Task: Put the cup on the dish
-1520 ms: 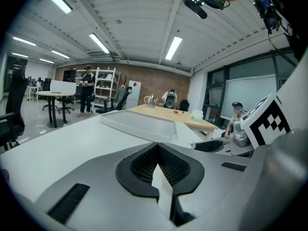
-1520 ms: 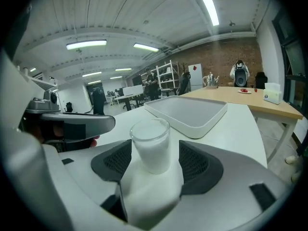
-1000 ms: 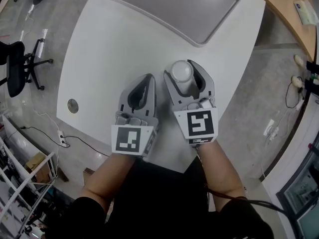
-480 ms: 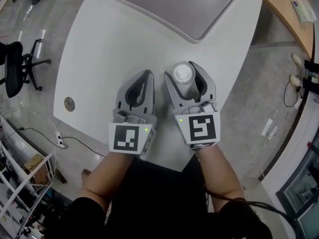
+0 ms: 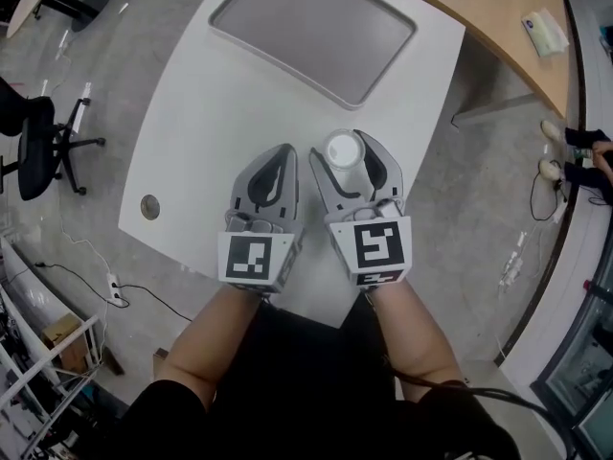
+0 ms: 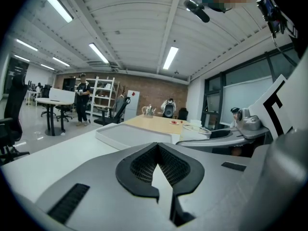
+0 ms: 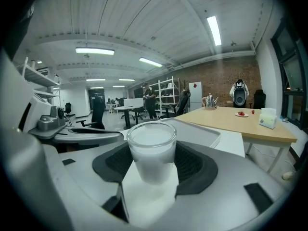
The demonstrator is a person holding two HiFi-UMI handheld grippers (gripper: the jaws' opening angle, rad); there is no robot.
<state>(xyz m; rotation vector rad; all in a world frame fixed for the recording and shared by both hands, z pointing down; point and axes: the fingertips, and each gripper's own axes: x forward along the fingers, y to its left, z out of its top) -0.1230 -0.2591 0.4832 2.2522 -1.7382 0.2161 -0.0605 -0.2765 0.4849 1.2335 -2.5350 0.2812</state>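
A translucent white cup (image 5: 342, 148) stands upright between the jaws of my right gripper (image 5: 346, 153), which is shut on the cup over the white table (image 5: 201, 113). In the right gripper view the cup (image 7: 151, 146) fills the gap between the black pads (image 7: 195, 165). My left gripper (image 5: 285, 151) is just to its left, shut with nothing in it; its jaws meet in the left gripper view (image 6: 158, 147). The dish, a grey tray (image 5: 311, 32), lies at the table's far side, ahead of both grippers and apart from them.
The table's near edge runs under my wrists, and a round cable hole (image 5: 149, 207) sits near its left corner. A black office chair (image 5: 38, 147) stands on the floor at left. A wooden table (image 5: 498, 17) with a tissue box (image 5: 543, 29) curves behind at upper right.
The head view has shifted, so the tray and table sit a little differently in frame. Both grippers keep their pose, and the cup stays between the right jaws.
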